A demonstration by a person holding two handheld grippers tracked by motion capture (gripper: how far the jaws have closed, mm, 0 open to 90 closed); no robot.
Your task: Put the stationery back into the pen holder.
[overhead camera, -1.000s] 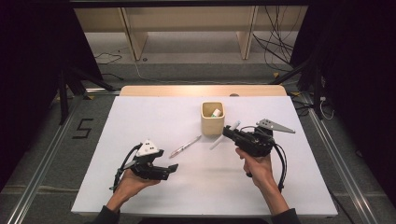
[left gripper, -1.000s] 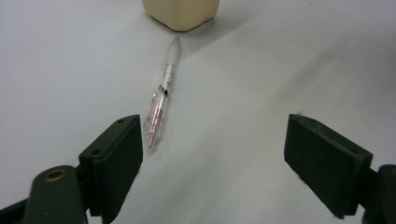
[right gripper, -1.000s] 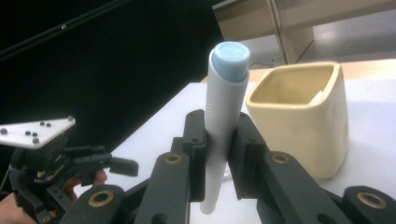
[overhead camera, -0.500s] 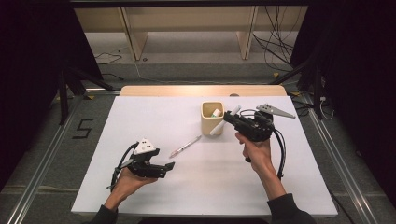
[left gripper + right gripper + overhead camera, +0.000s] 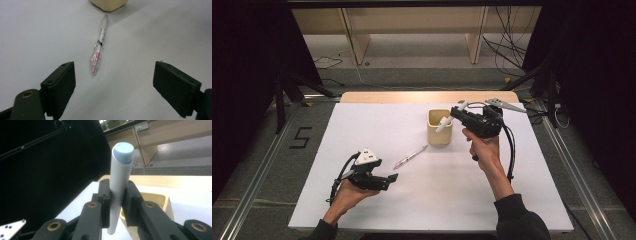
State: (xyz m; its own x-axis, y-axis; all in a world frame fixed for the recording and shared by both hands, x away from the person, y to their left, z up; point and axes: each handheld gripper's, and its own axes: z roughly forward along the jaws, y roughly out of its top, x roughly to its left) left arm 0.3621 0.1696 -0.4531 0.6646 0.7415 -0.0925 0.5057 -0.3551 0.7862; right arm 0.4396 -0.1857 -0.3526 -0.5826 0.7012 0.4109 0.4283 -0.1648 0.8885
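Up at the far side of the white table (image 5: 512, 200), we hold the right gripper (image 5: 457, 112) over the cream cup (image 5: 439, 131), its jaws clamped on a white marker (image 5: 120, 185). From the right gripper view, we see the marker standing between the pads, its pale blue end cap up and its lower end hanging above the cup's open mouth. In the high view the marker's lower end seems to dip toward the cup's mouth, though we cannot tell whether it touches the rim. Our left gripper (image 5: 392, 179) rests low near the front of the table, jaws wide apart and gripping nothing. A pink and clear pen (image 5: 98, 48) lies flat ahead of it, tip toward the cup.
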